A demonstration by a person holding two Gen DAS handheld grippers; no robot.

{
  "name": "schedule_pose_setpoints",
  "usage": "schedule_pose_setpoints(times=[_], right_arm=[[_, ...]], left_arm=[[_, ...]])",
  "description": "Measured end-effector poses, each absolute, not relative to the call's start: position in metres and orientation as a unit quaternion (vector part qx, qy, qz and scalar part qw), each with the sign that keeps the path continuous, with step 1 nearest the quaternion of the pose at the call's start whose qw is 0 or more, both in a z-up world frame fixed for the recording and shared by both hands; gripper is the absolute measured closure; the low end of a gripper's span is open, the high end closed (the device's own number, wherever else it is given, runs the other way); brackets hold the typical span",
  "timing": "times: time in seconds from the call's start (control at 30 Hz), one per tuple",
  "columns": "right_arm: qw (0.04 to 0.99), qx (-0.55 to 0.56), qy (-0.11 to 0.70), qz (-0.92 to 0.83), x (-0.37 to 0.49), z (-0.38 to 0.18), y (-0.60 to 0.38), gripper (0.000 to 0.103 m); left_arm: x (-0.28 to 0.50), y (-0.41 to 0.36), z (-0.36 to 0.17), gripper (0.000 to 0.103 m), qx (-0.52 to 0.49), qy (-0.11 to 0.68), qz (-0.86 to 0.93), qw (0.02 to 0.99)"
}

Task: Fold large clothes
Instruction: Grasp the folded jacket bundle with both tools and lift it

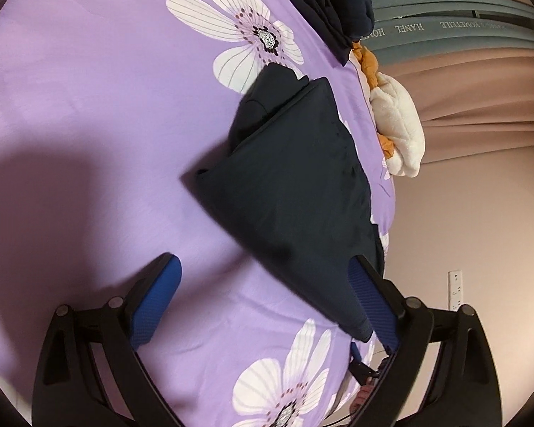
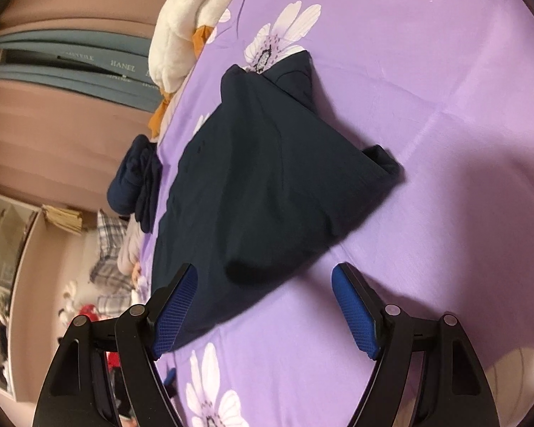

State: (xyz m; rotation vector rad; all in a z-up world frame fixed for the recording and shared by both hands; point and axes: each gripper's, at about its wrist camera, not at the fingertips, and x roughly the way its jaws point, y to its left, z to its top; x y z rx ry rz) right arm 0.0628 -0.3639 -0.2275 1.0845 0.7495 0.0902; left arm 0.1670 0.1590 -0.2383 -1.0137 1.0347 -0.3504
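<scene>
The folded dark garment lies on the bed sheet near one edge of the bed, a thick, roughly triangular bundle of smooth navy cloth.

Left wrist view only: a second dark folded pile at the far edge of the bed, seen close, and a white wall socket beyond the edge. Right wrist view only: checked bedding and clutter off the bed's edge; the second pile hangs over that edge.

Both views: a white plush toy with orange trim at the bed's edge. The sheet is smooth lilac cloth printed with large white flowers.

The left gripper stands wide open, its blue textured pads clear of the cloth on one side. The right gripper is open; the garment's near edge lies between its fingers, not clamped.
</scene>
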Motion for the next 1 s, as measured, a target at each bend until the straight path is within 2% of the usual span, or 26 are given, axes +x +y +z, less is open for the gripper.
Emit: schedule_pose_setpoints(times=[0.37,0.57,0.93,1.0], right_arm=[[0.789,0.528,0.314,0.021,0.073,-0.234,-0.373,0.025],[0.791,0.530,0.305,0.010,0.079,-0.235,-0.375,0.025],[0.802,0.520,0.295,-0.006,0.103,-0.231,-0.375,0.018],[0.806,0.515,0.291,-0.006,0.109,-0.231,-0.375,0.019]], left_arm=[[0.204,0.152,-0.244,0.008,-0.479,0.465,-0.171,0.724],[0.218,0.145,-0.241,0.001,-0.468,0.465,-0.169,0.732],[0.242,0.135,-0.242,0.002,-0.453,0.470,-0.167,0.739],[0.246,0.133,-0.241,0.005,-0.445,0.470,-0.160,0.745]])
